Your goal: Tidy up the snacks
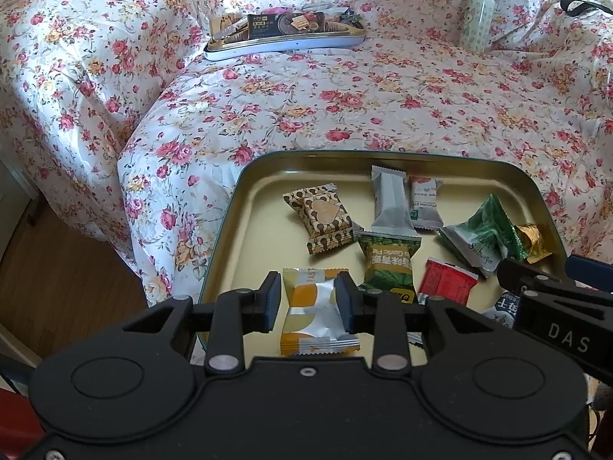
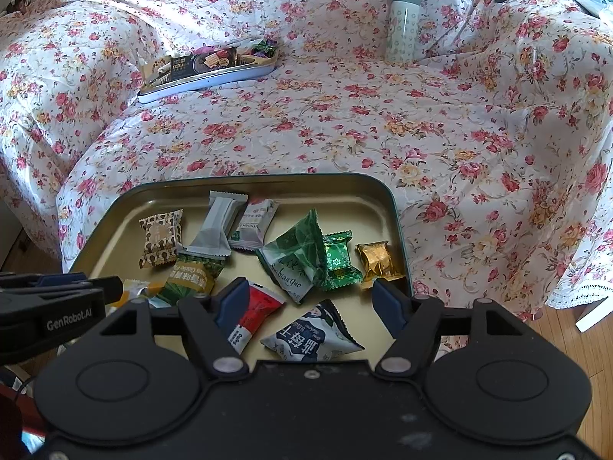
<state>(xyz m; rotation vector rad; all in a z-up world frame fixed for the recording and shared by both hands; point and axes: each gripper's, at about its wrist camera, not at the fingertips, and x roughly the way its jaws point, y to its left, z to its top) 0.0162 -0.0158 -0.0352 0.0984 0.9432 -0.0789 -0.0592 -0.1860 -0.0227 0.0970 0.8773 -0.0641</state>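
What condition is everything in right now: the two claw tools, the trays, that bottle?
Left gripper: jaws around the yellow-and-silver snack.
Right gripper: jaws wide open, holding nothing.
Gold tin tray: open, holding loose snacks.
Far blue tray: open, filled with packets.
Green bottle: upright, capped.

Left claw (image 1: 308, 304), right claw (image 2: 311, 301): matte black bodies, blue pads, silver pivot screws, white "DAS", "GenRobot.AI" lettering.
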